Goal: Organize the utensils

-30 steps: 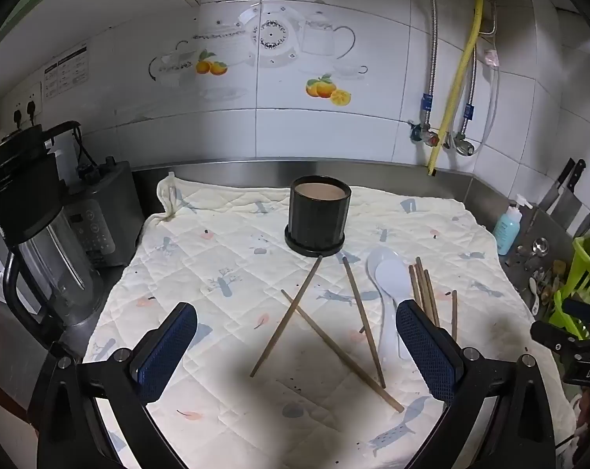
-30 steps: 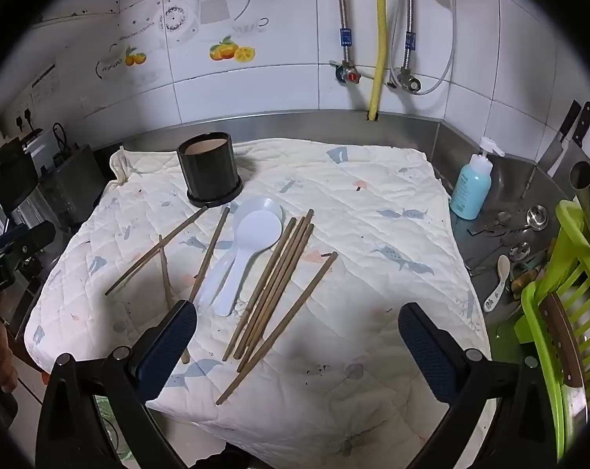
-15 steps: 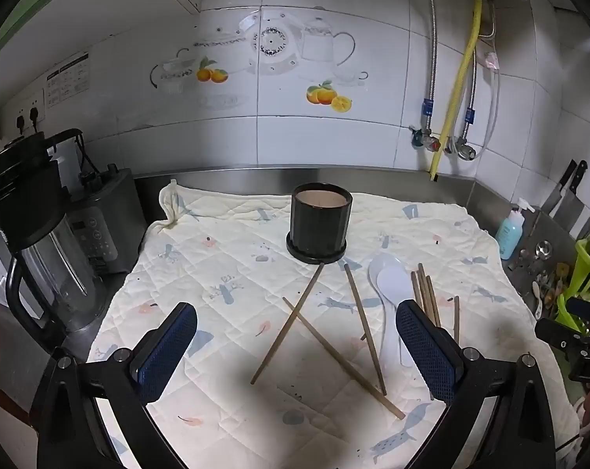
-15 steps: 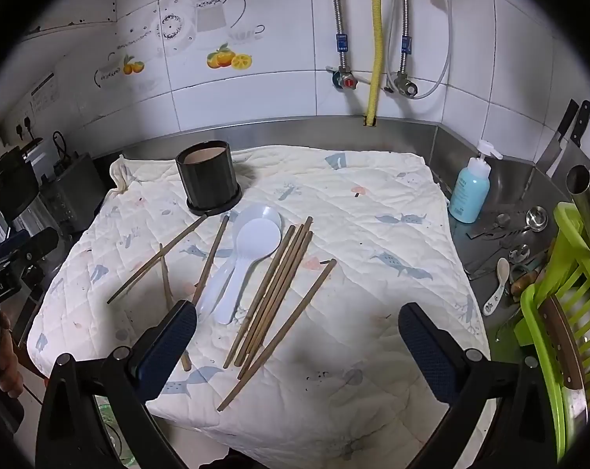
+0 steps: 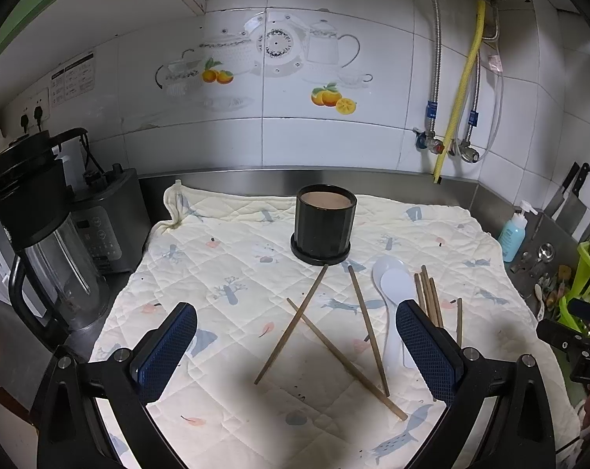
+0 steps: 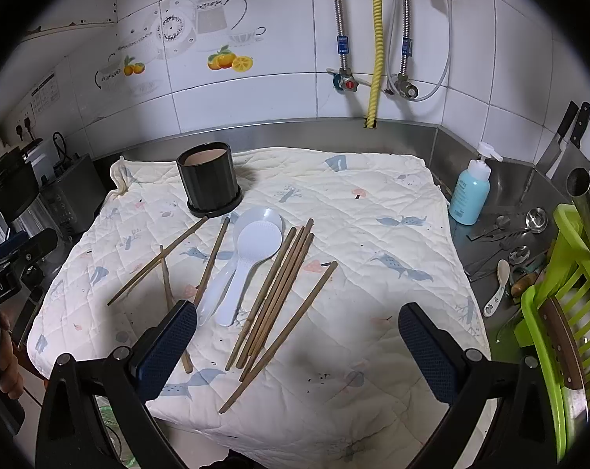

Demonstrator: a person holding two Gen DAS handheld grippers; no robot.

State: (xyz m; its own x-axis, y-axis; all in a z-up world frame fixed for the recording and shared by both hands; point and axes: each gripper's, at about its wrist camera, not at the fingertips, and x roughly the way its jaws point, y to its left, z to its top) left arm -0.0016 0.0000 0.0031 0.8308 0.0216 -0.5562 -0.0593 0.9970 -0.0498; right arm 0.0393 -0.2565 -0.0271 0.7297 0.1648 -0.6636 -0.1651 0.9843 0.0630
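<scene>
Both grippers have risen slightly since a second ago; the left gripper (image 5: 296, 346) and right gripper (image 6: 296, 346) hang wide open, holding nothing. Chopsticks (image 6: 273, 293) and two white spoons (image 6: 244, 262) lie mid-frame on the cloth (image 6: 373, 234), below the black pot (image 6: 210, 179).

White tiled wall (image 5: 326, 140), steel counter (image 6: 502, 183)

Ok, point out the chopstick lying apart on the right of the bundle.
The single chopstick right of the bundle of chopsticks: it lies alone on the cloth, touching none.
</scene>
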